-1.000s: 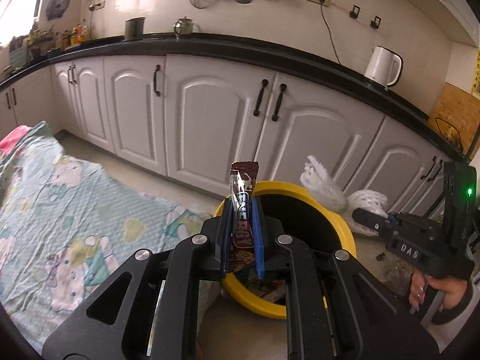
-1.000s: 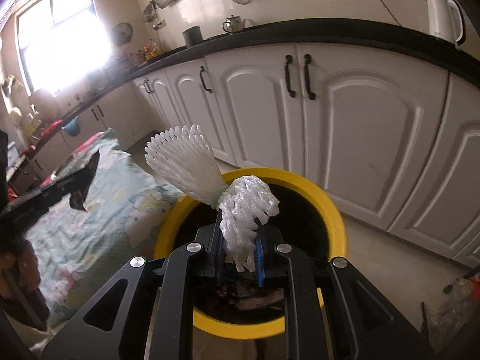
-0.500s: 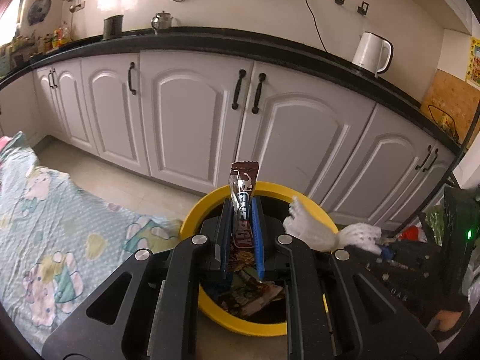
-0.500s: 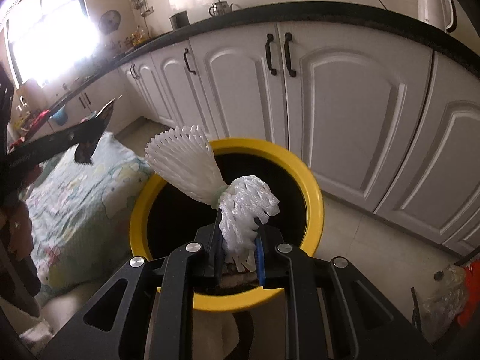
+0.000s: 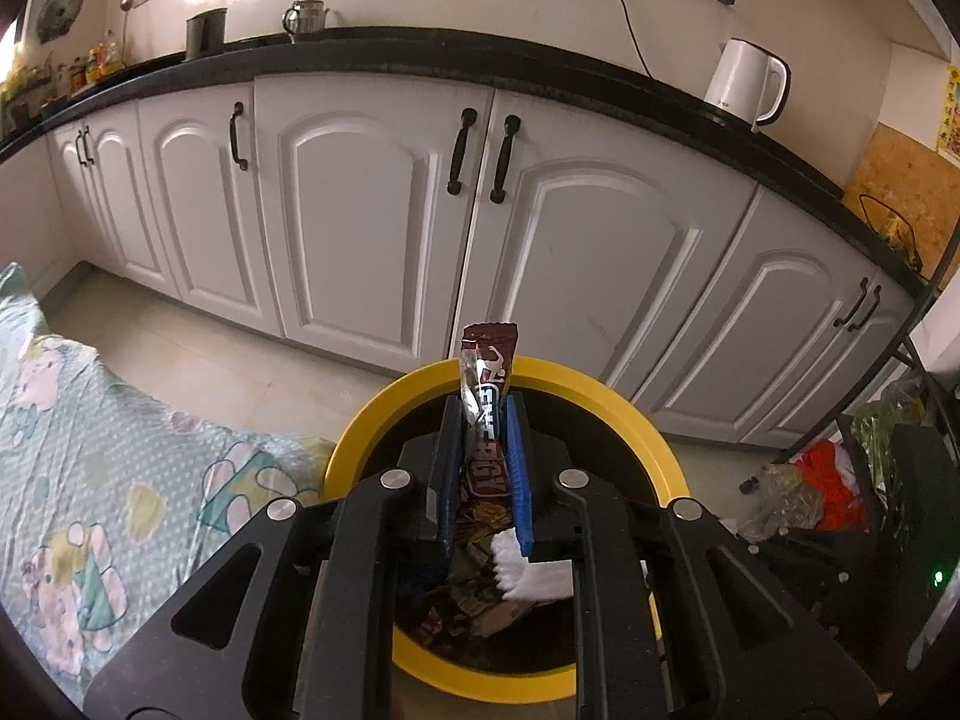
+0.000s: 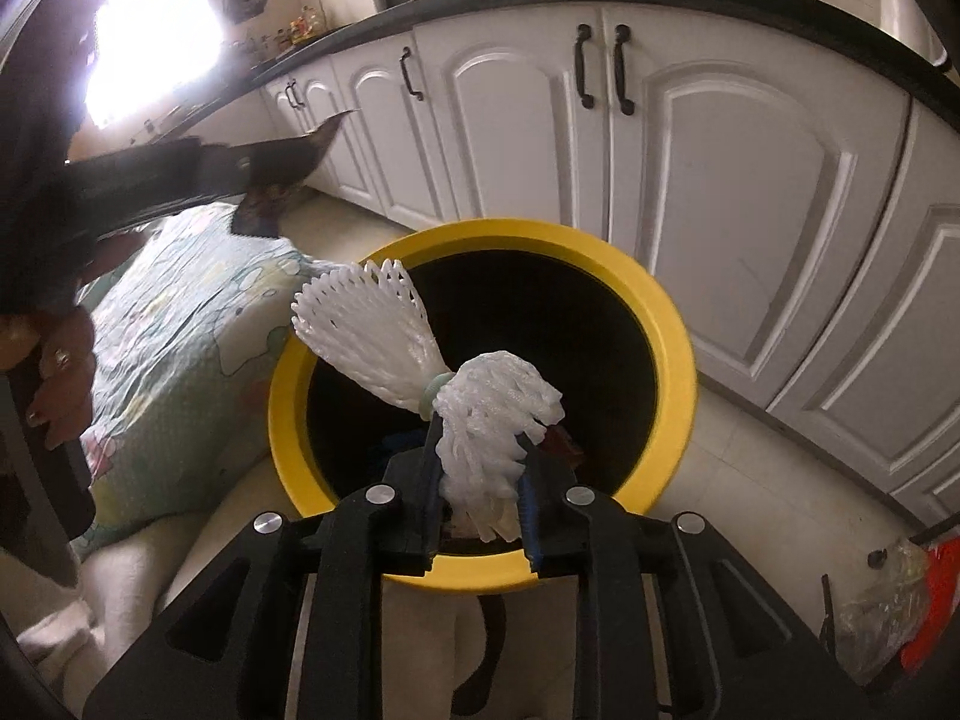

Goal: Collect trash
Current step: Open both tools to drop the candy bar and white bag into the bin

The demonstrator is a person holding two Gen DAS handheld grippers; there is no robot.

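Between the blue pads of the left gripper (image 5: 485, 468), a brown snack wrapper with white lettering (image 5: 485, 384) is standing upright, pinched by nearly closed jaws directly above the mouth of the round yellow-rimmed trash bin with a black interior (image 5: 636, 420). At the right gripper (image 6: 480, 480), the jaws are opening slightly; a white foam fruit net tied at the middle (image 6: 420, 354) is sitting between them, still touching the pads, over the same bin (image 6: 678, 360). Inside the bin, crumpled wrappers (image 5: 474, 594) are lying at the bottom. Beside the bin, a pale green patterned cloth (image 5: 90, 450) is covering the floor. Farther back, white cabinet doors with black handles (image 5: 360, 210) are running under a black countertop (image 5: 540, 54), with a white electric kettle (image 5: 744, 81) on it.
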